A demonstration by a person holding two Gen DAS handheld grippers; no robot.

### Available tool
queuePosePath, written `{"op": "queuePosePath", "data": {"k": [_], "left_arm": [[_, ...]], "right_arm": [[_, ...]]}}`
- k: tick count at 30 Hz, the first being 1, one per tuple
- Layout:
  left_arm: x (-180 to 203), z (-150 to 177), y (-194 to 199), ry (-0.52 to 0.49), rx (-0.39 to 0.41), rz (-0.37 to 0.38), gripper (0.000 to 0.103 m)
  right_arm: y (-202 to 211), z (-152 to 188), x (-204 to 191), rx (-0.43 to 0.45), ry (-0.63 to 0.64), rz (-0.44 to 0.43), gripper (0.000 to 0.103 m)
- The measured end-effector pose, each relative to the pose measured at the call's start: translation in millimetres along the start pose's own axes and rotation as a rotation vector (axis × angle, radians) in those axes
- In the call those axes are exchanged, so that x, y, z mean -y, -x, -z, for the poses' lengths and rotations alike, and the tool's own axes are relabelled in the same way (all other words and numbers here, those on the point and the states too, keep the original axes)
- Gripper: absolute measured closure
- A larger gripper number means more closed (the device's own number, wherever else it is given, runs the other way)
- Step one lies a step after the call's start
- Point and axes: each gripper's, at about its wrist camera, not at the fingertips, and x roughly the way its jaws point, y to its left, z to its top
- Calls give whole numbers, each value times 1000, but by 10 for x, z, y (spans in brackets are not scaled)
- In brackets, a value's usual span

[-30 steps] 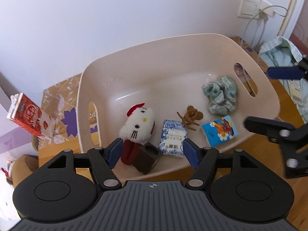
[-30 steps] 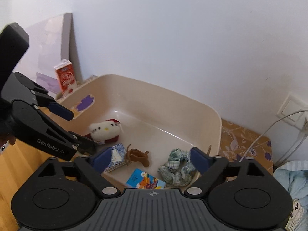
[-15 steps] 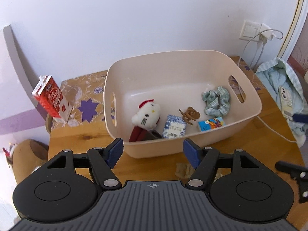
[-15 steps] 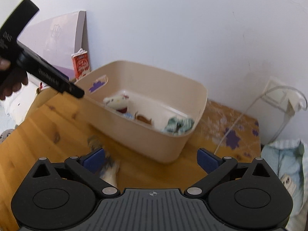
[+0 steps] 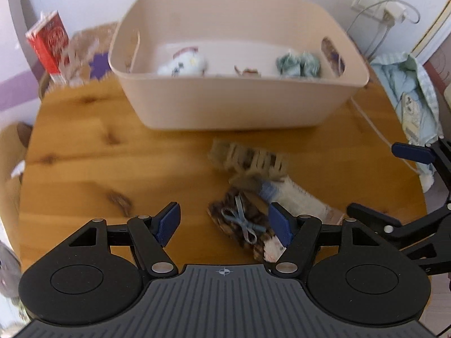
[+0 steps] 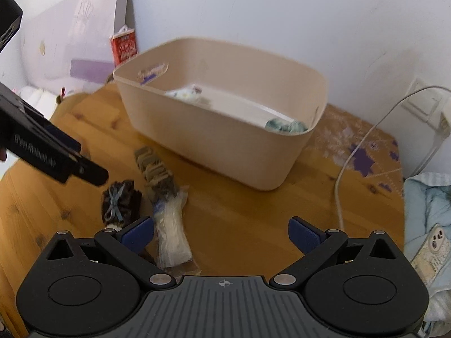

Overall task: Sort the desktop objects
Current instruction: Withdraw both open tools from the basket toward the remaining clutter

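Two grippers hover over my wooden table (image 5: 84,146), both with jaws spread apart and gripping nothing. My left gripper (image 5: 222,221) hangs just above a brown patterned pouch with a blue bow (image 5: 239,225). Beside it lie a beige claw clip (image 5: 251,160) and a white packet (image 6: 170,233). My right gripper (image 6: 221,235) hovers nearby. The beige bin (image 5: 234,104) behind holds a plush toy (image 5: 183,63) and a green scrunchie (image 5: 297,64).

You pull both grippers back from over the bin (image 5: 239,107). Your left gripper (image 5: 224,225) now hangs low above the table (image 5: 84,152), over the dark bow clip (image 5: 242,225), and your right gripper (image 6: 221,232) sits beside the white packet (image 6: 172,233).
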Motion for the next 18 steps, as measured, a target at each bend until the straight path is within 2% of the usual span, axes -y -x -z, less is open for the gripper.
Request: {"op": "queuePosePath", "data": {"k": [3, 10, 18], "left_arm": [[28, 38, -126, 12, -20, -24, 33], [44, 72, -332, 127, -70, -33, 33], [95, 62, -500, 185, -105, -41, 33]], "right_arm": [[-149, 16, -58, -34, 36, -7, 0], [-405, 54, -192, -72, 111, -19, 0], [-582, 73, -228, -104, 128, -34, 0]]}}
